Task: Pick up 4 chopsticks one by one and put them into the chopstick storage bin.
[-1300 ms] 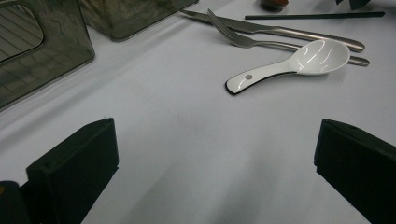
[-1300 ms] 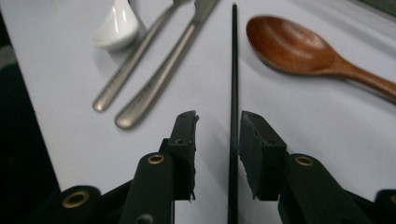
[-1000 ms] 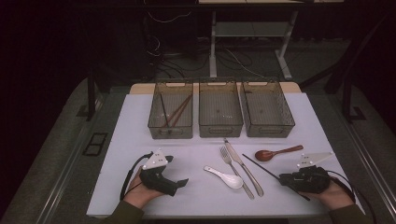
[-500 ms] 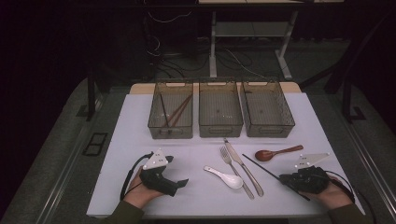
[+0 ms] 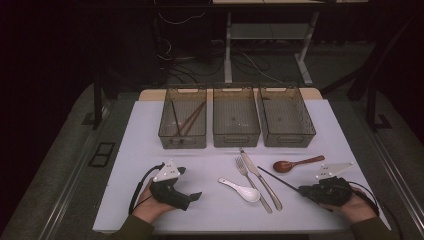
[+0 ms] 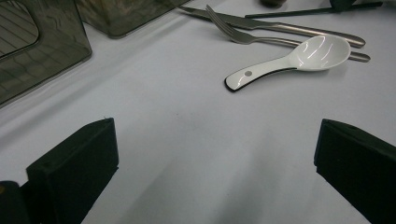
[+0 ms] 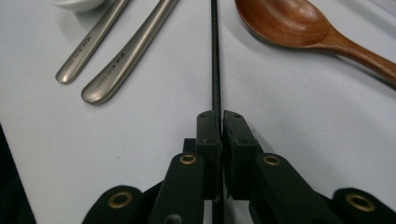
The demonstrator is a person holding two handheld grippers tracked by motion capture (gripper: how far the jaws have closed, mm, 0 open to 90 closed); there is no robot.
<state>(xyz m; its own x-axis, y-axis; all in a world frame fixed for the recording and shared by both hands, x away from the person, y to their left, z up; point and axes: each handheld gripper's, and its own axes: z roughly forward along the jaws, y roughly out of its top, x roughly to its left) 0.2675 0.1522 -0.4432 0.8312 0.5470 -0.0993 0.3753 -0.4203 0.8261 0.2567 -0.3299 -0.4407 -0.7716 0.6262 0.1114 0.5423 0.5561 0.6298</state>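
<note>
The right gripper (image 7: 216, 122) has its jaws pressed together on the near end of a black chopstick (image 7: 215, 56), which runs straight out from between them, its long axis in line with the jaws. In the high view that chopstick (image 5: 278, 178) lies slanting on the white table (image 5: 150, 135), from the right gripper (image 5: 303, 189) near the front right corner up and left toward the knife (image 5: 260, 178). Whether its far tip touches the tabletop cannot be told. A brown wooden spoon (image 5: 295, 164) lies just beyond it; the fork (image 5: 252, 183) and a white ceramic spoon (image 5: 240, 188) lie further left.

The left gripper (image 5: 195, 196) rests near the front left edge with its jaws spread wide and empty, the white ceramic spoon (image 6: 289, 60) ahead of them.

Three mesh baskets stand along the back edge. The left basket (image 5: 183, 141) already holds brown chopsticks (image 5: 189, 120), so the pinched stick probably belongs there: a long carry across the table, away and left.
</note>
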